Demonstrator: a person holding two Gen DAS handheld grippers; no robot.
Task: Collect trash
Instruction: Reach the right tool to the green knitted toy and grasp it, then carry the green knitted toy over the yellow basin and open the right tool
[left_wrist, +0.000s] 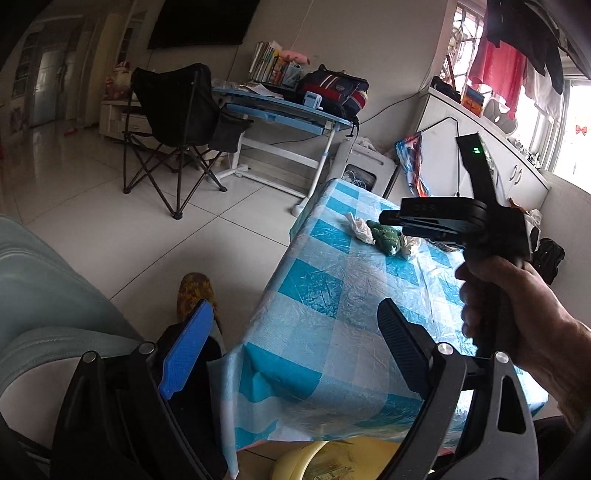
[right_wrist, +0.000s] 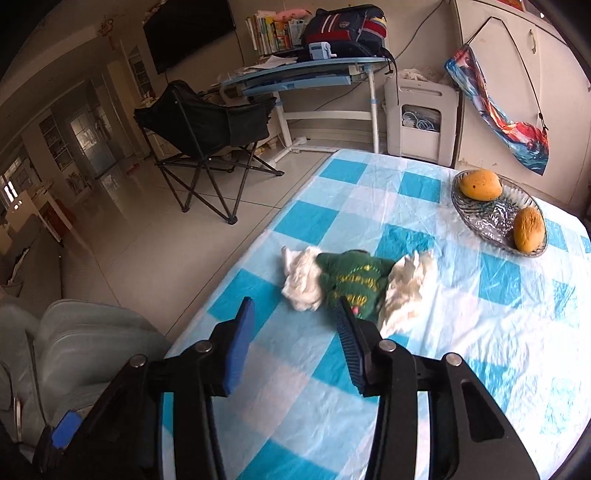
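The right gripper (right_wrist: 295, 339) hangs low over the checked tablecloth (right_wrist: 461, 332) with its jaws partly apart and nothing between them, angled down at the trash just ahead of its tips, probably lining up for a pick. That trash is a crumpled white tissue (right_wrist: 301, 282) ahead and slightly left, a second white wad (right_wrist: 406, 291) ahead to the right, and between them a green crumpled wrapper (right_wrist: 351, 284) whose print is too small to read. The right-hand finger covers the wrapper's near edge, so whether it touches cannot be told. The left gripper (left_wrist: 291, 350) waits wide open and empty back at the table's near edge, likely to keep clear of the reach. Below it a yellow bin (left_wrist: 325, 461) is cut off by the frame, presumably where the trash goes. Far right of the right gripper, a glass dish (right_wrist: 491, 221) of mangoes sits well apart.
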